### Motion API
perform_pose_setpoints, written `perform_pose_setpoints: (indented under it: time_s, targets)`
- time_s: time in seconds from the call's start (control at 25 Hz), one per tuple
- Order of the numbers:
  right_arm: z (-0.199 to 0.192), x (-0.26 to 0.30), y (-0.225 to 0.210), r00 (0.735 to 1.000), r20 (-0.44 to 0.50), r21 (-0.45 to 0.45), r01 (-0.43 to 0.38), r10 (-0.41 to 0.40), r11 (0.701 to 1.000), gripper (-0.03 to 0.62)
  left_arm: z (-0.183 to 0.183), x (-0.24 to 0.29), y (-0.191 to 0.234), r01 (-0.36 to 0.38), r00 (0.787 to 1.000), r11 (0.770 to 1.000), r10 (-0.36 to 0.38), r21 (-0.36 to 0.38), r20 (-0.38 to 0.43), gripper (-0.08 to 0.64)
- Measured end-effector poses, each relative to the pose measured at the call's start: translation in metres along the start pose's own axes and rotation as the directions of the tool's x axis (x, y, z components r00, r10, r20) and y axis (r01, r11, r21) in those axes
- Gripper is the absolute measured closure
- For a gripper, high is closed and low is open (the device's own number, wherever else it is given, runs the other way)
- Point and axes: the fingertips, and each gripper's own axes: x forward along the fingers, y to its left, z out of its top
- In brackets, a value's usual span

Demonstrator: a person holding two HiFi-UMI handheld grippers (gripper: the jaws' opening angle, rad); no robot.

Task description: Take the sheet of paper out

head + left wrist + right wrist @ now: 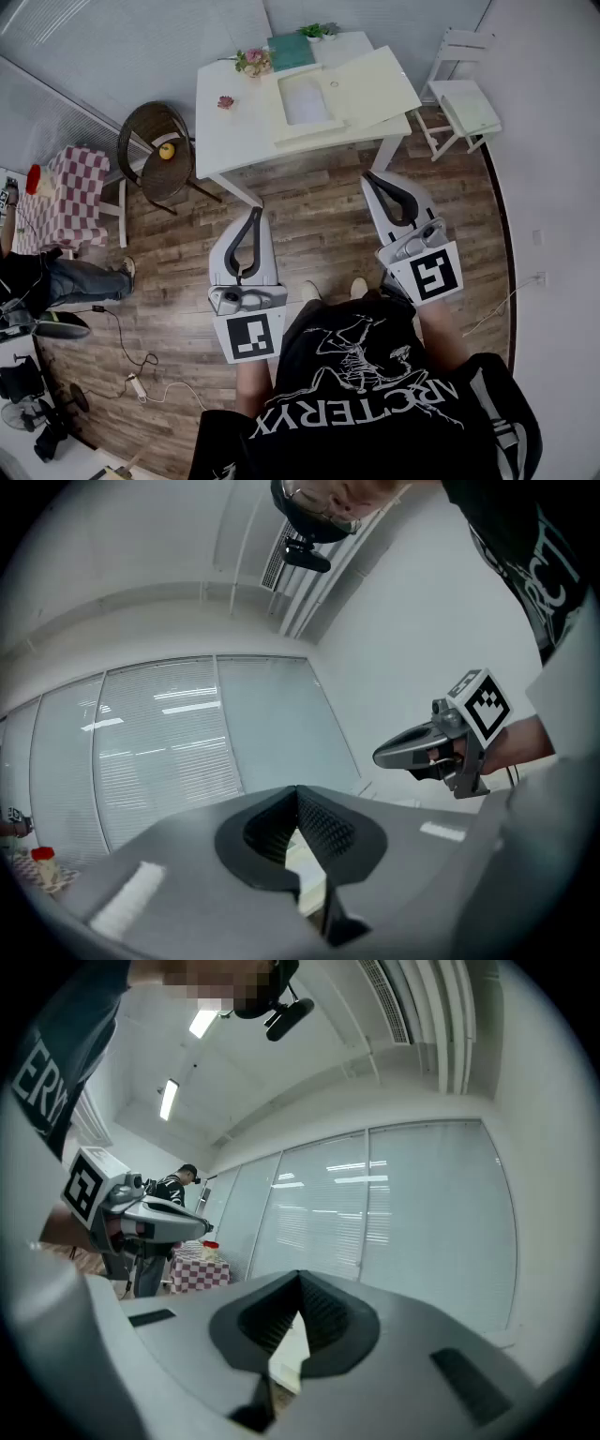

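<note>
Your left hand-held gripper point(254, 212) and right hand-held gripper point(368, 176) are both clenched and empty. The sheet of paper point(307, 99) lies well ahead of them, mid-worktop point(225, 141).

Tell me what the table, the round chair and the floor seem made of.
Table: smooth matte white top and legs, probably painted wood or laminate.
Round chair: dark brown wicker or rattan, judging by its woven, partly see-through shell.
Floor: brown planks with grain and seams; real wood or laminate, I cannot tell.
</note>
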Motion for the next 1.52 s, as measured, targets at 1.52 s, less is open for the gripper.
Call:
perform_pose_setpoints:
  time_s: [1.52]
  targets:
    - [-0.041, 0.215, -0.101, 0.999, -0.037, -0.010, -0.006, 0.006, 1.000, 0.577, -0.076, 0.214, 0.120, 0.038, 0.997, 0.998, -0.041, -0.044, -0.058, 0.549]
